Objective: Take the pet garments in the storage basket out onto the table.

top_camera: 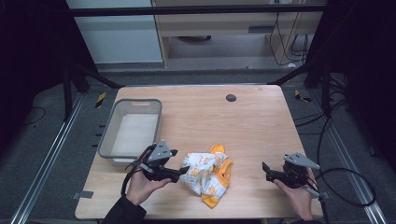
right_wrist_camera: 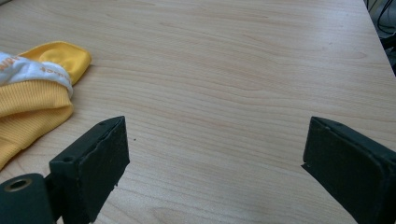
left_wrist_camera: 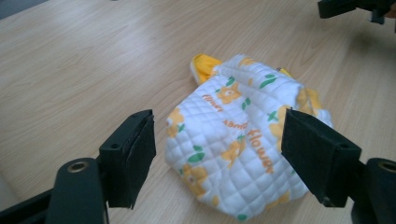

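Cloth (top_camera: 208,172) with orange flowers is bunched up near the front middle of the table (top_camera: 252,126), right of the grey bin (top_camera: 106,140). It looks soft, light and floppy. The left gripper (left_wrist_camera: 219,154) is held wide around its quilted edge, not yet pressed on; a thick fold should be pinched. The right gripper (right_wrist_camera: 212,163) is held wide over bare wood.

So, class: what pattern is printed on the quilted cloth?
Orange flowers and green leaves on white quilted cloth, clearest in the left gripper view.
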`<state>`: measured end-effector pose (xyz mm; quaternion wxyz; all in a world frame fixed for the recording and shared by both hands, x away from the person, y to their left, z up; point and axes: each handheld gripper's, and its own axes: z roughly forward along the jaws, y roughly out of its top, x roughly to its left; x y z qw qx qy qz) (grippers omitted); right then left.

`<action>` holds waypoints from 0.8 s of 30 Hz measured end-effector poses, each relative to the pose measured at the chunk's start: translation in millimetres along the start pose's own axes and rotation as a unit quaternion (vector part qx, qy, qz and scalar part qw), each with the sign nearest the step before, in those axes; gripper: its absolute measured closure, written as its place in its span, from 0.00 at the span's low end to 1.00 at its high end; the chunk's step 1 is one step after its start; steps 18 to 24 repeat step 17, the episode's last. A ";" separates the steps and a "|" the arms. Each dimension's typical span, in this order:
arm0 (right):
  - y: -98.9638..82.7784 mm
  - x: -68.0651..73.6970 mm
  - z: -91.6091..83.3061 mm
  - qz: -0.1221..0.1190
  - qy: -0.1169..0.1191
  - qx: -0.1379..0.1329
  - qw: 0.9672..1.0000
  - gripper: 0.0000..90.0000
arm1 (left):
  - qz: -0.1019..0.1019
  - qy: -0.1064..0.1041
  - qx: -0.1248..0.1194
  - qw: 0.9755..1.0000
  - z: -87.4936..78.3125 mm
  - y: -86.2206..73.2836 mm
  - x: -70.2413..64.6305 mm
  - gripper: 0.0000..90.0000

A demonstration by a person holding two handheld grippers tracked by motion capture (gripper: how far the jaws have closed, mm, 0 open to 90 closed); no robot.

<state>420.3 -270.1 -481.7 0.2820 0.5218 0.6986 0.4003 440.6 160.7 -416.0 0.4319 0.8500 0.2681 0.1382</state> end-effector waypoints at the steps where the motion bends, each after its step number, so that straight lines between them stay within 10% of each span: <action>1: 0.0 0.0 0.0 0.000 0.000 0.000 1.000 0.08 | -0.005 0.005 -0.003 1.000 -1.6 -2.4 1.2 0.29; 24: -0.8 0.6 0.8 -0.003 0.000 0.005 1.000 0.08 | -0.043 0.036 -0.030 0.998 -22.7 -36.3 12.4 0.43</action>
